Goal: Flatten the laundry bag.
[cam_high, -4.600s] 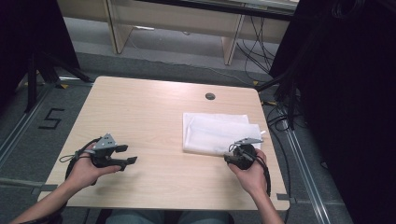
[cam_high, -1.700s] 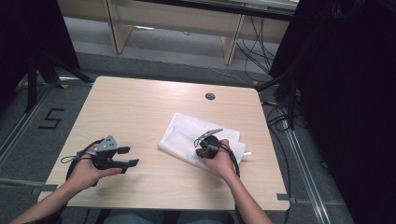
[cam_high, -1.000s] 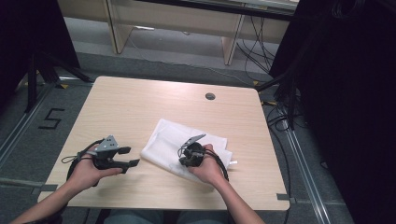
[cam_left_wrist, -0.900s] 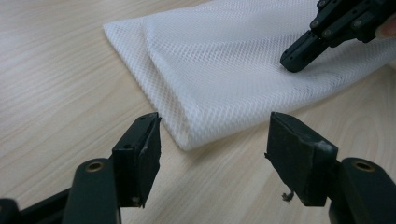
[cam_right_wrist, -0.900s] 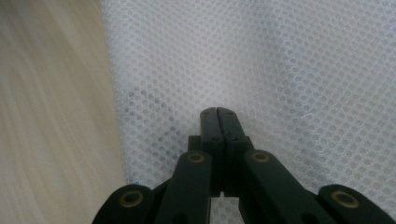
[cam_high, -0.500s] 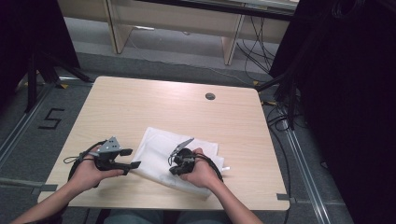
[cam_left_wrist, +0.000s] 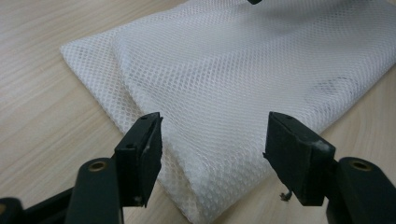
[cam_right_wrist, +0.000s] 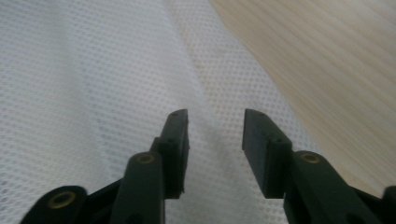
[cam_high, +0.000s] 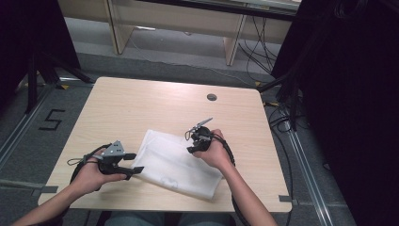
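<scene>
One white mesh bag (cam_high: 176, 165) now nearer two open grippers, right (cam_high: 194, 141), left (cam_high: 136, 162).

Light wooden table (cam_high: 141, 103), folded white mesh cloth (cam_high: 176, 165) lying flat on it, its near corner between the left gripper (cam_left_wrist: 212, 140) fingers, beneath the right gripper (cam_right_wrist: 215, 135) fingers

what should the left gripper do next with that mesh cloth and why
Probably ease forward and close on the corner of the white mesh cloth. The left gripper is open with that corner between its jaws, not pinched, and the right gripper has just been opening, with nothing between its jaws.
</scene>
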`<state>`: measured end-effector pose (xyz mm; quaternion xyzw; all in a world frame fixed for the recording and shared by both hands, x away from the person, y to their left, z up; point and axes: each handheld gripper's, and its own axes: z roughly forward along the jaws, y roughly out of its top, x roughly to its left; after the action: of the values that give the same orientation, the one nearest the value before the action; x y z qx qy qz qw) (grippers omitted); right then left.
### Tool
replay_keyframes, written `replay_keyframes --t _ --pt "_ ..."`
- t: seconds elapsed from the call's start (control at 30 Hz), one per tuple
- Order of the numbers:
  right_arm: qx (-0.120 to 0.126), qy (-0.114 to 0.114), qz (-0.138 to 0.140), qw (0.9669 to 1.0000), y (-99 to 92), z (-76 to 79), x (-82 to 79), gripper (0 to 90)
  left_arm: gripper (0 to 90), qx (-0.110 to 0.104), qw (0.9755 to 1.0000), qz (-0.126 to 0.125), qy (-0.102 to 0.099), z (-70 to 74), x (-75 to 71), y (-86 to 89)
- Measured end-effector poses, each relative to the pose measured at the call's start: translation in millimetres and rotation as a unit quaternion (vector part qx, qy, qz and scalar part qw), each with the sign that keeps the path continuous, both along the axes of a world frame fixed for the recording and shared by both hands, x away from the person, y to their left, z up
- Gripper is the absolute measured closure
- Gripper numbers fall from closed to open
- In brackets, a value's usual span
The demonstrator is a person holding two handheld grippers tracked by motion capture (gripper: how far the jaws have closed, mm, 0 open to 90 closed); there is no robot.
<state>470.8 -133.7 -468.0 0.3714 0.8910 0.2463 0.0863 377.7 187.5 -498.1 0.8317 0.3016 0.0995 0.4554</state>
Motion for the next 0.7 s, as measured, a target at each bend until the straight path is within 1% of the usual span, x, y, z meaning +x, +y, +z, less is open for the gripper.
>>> replay_keyframes --t 0.03,0.07,0.1,0.13,0.17,0.2,0.23,0.27,0.3,0.33,0.37,0.4,0.43,0.47,0.5,0.53,0.57,0.6,0.63,0.67,0.7 --pt "0.004 0.004 -0.004 1.0 -1.6 -2.0 1.2 58.9 36.3 0.001 1.0 -0.002 0.004 0.3 0.0 0.0" --pt "0.004 0.004 -0.004 1.0 -1.6 -2.0 1.2 58.9 36.3 0.001 1.0 -0.002 0.004 0.3 0.0 0.0" --pt "0.011 0.016 -0.007 0.9998 -4.0 -7.5 3.0 57.2 36.3 0.004 1.0 -0.006 0.005 0.2 0.5 -0.2" --pt "0.011 0.016 -0.007 0.9998 -4.0 -7.5 3.0 57.2 36.3 0.004 1.0 -0.006 0.005 0.2 0.5 -0.2" --pt "0.01 0.022 -0.005 0.9997 -4.1 -10.0 3.0 56.3 36.3 0.003 1.0 -0.005 0.004 -0.4 0.3 -1.1" --pt "0.0 0.031 0.002 0.9995 -2.8 -15.5 3.1 54.9 36.3 -0.001 1.0 -0.001 0.005 -1.0 -0.8 -2.3" --pt "0.0 0.031 0.002 0.9995 -2.8 -15.5 3.1 54.9 36.3 -0.001 1.0 -0.001 0.005 -1.0 -0.8 -2.3" --pt "-0.008 0.034 0.005 0.9994 -0.4 -17.8 2.3 55.9 36.3 0.005 0.9999 -0.006 0.01 0.4 -1.6 -2.5" --pt "-0.008 0.034 0.005 0.9994 -0.4 -17.8 2.3 55.9 36.3 0.005 0.9999 -0.006 0.01 0.4 -1.6 -2.5" --pt "-0.011 0.025 0.019 0.9994 -0.2 -18.2 4.1 57.9 36.3 0.005 0.9999 -0.013 0.001 0.4 -1.5 -2.9" --pt "-0.02 0.032 0.019 0.9991 2.9 -16.6 2.9 65.6 36.3 0.008 0.9999 -0.011 0.001 0.8 -2.0 -3.6" --pt "-0.02 0.032 0.019 0.9991 2.9 -16.6 2.9 65.6 36.3 0.001 0.9999 -0.006 0.008 0.2 -3.0 -4.7" --pt "-0.029 0.03 0.026 0.9988 4.7 -16.3 3.1 71.4 36.3 0.005 0.9999 -0.014 0.002 0.1 -2.3 -4.5" --pt "-0.029 0.03 0.026 0.9988 4.7 -16.3 3.1 71.4 36.3 0.005 0.9999 -0.014 0.002 0.1 -2.3 -4.5" --pt "-0.028 0.037 0.033 0.9984 7.2 -16.2 2.7 78.9 36.3 0.01 0.9998 -0.017 0.001 0.5 -1.8 -3.9" --pt "-0.031 0.037 0.041 0.998 8.6 -15.8 2.8 81.3 36.3 0.01 0.9998 -0.017 0.001 0.5 -1.8 -3.9" --pt "-0.033 0.044 0.039 0.9977 10.6 -15.1 1.7 85.7 36.3 0.004 0.9999 -0.014 0.002 0.3 -2.6 -4.4" --pt "-0.033 0.047 0.042 0.9975 11.5 -14.9 1.8 87.8 36.3 0.004 0.9999 -0.014 0.002 0.3 -2.5 -4.4" --pt "-0.039 0.046 0.046 0.9972 13.1 -14.6 2.1 89.2 36.3 0.004 0.9999 -0.014 0.002 0.3 -2.5 -4.4" --pt "-0.039 0.046 0.046 0.9972 13.1 -14.6 2.1 89.2 36.3 0.004 0.9999 -0.014 0.002 0.3 -2.5 -4.4" --pt "-0.047 0.047 0.049 0.9966 15.8 -13.8 3.4 90.0 36.3 0.003 0.9999 -0.013 0.002 0.4 -2.5 -4.4"
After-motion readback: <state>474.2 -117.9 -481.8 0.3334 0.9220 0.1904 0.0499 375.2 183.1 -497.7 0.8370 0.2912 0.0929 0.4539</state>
